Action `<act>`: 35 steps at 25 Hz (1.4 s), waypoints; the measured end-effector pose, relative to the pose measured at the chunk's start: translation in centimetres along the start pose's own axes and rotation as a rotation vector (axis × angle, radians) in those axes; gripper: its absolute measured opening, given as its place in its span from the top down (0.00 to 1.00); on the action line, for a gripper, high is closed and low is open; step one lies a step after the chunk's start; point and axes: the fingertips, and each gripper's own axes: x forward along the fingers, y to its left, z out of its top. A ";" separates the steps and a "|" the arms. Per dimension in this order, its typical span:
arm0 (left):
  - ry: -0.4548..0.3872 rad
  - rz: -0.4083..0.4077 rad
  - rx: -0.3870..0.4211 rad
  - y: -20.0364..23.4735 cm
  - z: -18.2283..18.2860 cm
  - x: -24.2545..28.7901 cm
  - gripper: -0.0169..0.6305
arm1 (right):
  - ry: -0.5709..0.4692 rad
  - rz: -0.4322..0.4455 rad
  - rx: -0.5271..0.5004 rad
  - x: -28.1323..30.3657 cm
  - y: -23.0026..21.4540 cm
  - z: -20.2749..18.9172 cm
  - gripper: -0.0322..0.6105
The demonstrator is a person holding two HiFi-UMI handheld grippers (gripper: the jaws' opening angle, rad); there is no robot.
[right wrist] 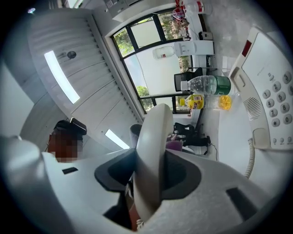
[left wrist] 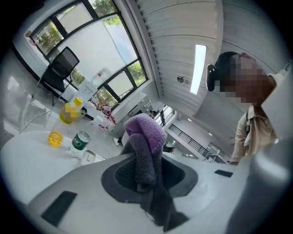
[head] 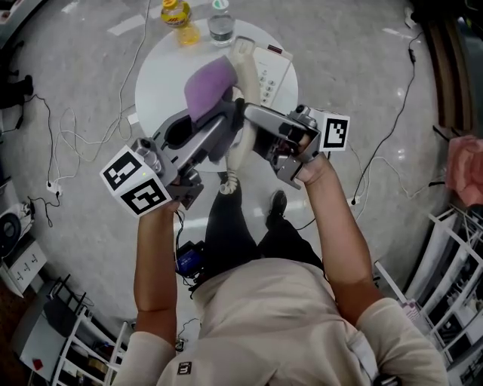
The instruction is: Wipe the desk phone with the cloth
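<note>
The left hand-held gripper (left wrist: 145, 171) pinches the purple cloth (left wrist: 146, 130); the right hand-held gripper (right wrist: 151, 171) clamps the handset (right wrist: 153, 137), held off its cradle. Next, the cloth probably needs rubbing along the handset.

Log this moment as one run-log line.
left gripper: shut on cloth | right gripper: shut on handset | phone base: on table

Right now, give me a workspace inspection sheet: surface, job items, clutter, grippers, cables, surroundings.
Surface: round white table.
Job's things: purple cloth raised above the table; handset off the phone base, which sits on the table.
Clutter: yellow drink bottle and water bottle at the table's far edge.
Grippers: left gripper fingers shut on the cloth; right gripper fingers shut on the handset.
Cables: coiled cord hangs from the handset; loose cables on the floor.
Surroundings: racks, windows.
</note>
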 end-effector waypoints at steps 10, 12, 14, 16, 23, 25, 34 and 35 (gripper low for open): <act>0.058 -0.002 0.036 -1.0 -1.2 -2.0 0.83 | 0.005 -0.024 -0.015 1.2 -0.7 1.5 0.71; 0.051 0.009 0.044 -1.2 -0.9 -2.2 0.83 | 0.003 -0.031 -0.019 1.1 -0.6 1.7 0.71; 0.042 0.023 0.054 -1.2 -0.6 -2.6 0.83 | 0.002 -0.041 -0.025 1.0 -0.7 1.8 0.71; 0.029 0.042 0.061 -1.2 0.0 -3.5 0.83 | 0.002 -0.056 -0.031 1.3 -0.7 1.8 0.71; -0.011 0.142 0.114 -0.6 1.3 -7.0 0.83 | -0.020 -0.166 -0.060 1.1 -2.9 2.5 0.71; -0.022 0.172 0.132 -0.8 1.5 -8.1 0.83 | -0.034 -0.232 -0.076 0.4 -4.2 2.8 0.71; -0.067 0.244 0.148 0.7 2.6 -12.2 0.83 | -0.147 -0.668 -0.104 -3.4 -14.1 5.5 0.71; -0.068 0.247 0.147 0.6 2.5 -12.4 0.83 | -0.160 -0.693 -0.096 -3.7 -14.6 5.5 0.71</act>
